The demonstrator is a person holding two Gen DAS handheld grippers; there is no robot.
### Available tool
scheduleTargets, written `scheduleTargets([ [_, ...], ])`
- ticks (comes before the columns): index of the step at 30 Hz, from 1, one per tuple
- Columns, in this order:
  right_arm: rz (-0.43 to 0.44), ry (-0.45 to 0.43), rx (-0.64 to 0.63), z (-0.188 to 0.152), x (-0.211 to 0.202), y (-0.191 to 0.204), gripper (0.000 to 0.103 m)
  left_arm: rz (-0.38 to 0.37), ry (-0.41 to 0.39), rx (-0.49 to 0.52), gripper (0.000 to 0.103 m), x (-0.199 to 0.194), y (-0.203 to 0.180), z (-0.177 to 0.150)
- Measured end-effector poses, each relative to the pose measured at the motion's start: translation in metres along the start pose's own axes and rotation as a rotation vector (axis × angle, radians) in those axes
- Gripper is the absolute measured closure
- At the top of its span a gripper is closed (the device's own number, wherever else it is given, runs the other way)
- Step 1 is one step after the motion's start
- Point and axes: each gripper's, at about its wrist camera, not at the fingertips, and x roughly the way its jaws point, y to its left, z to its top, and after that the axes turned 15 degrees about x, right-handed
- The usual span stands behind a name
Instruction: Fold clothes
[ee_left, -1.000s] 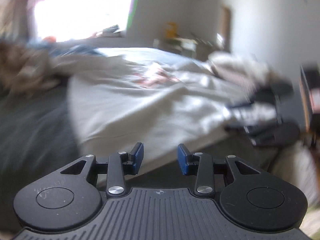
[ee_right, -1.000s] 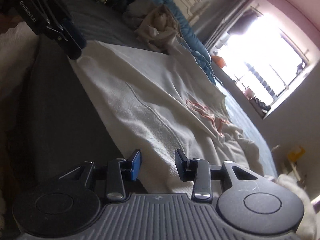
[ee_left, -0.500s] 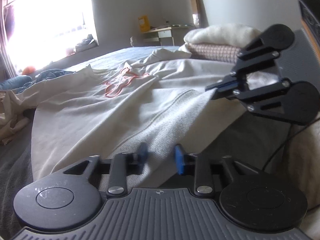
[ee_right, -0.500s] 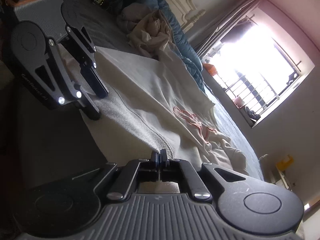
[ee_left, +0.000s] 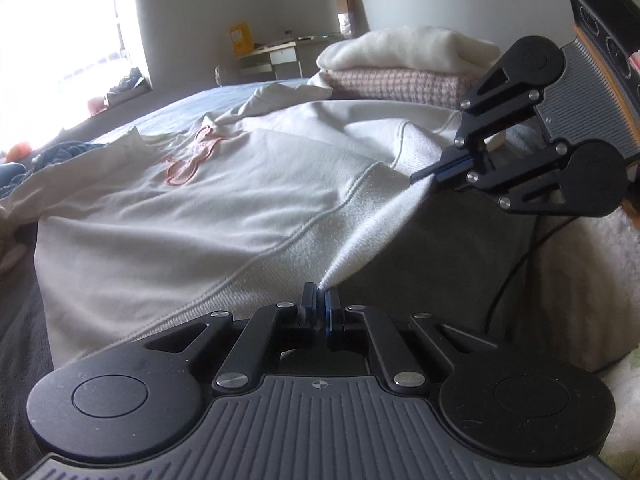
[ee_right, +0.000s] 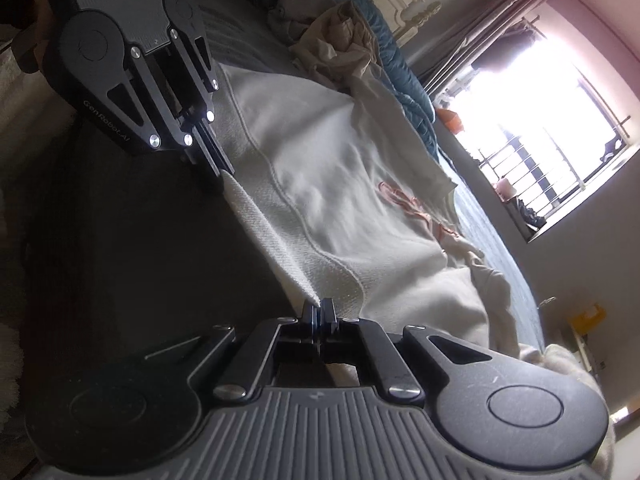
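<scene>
Both tongs grip the ribbed hem of the cream sweatshirt (ee_left: 224, 200): left gripper (ee_left: 320, 300) pinches 1 hem corner, right gripper (ee_left: 430, 174) the other, the hem stretched taut between them above the grey bed cover (ee_left: 460, 248). Beyond the hem the garment lies spread and unfolded, its orange print (ee_left: 188, 160) facing up. No fold shows in it; 2 folded items (ee_left: 404, 68) sit stacked behind it, so some clothes lie done.
</scene>
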Motion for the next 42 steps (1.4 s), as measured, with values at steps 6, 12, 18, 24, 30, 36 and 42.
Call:
scheduleTargets([
  [6, 0.015, 0.008, 0.105, 0.000, -0.001, -0.004, 0.100, -0.001, 0.000, -0.099, 0.099, -0.017, 0.014, -0.014],
  [12, 0.064, -0.032, 0.467, -0.003, -0.028, -0.048, 0.088, 0.011, -0.066, -0.395, 0.080, -0.065, 0.054, -0.036],
  [18, -0.049, -0.096, 1.060, -0.051, -0.050, -0.127, 0.065, 0.139, -0.104, -0.677, 0.066, -0.085, 0.102, -0.063],
  [24, -0.131, -0.102, 1.462, -0.108, -0.046, -0.168, 0.061, 0.048, -0.044, -0.863, 0.066, -0.048, 0.120, -0.089],
  [30, -0.153, -0.029, 1.551, -0.126, -0.022, -0.174, 0.057, 0.045, -0.096, -1.012, 0.101, -0.047, 0.129, -0.101],
  [36, -0.096, 0.000, 1.536, -0.118, -0.017, -0.172, 0.098, 0.090, -0.159, -1.064, 0.103, -0.072, 0.132, -0.104],
  [42, 0.003, -0.058, 1.575, -0.099, -0.054, -0.161, 0.098, 0.138, -0.214, -1.029, 0.103, -0.111, 0.142, -0.101],
])
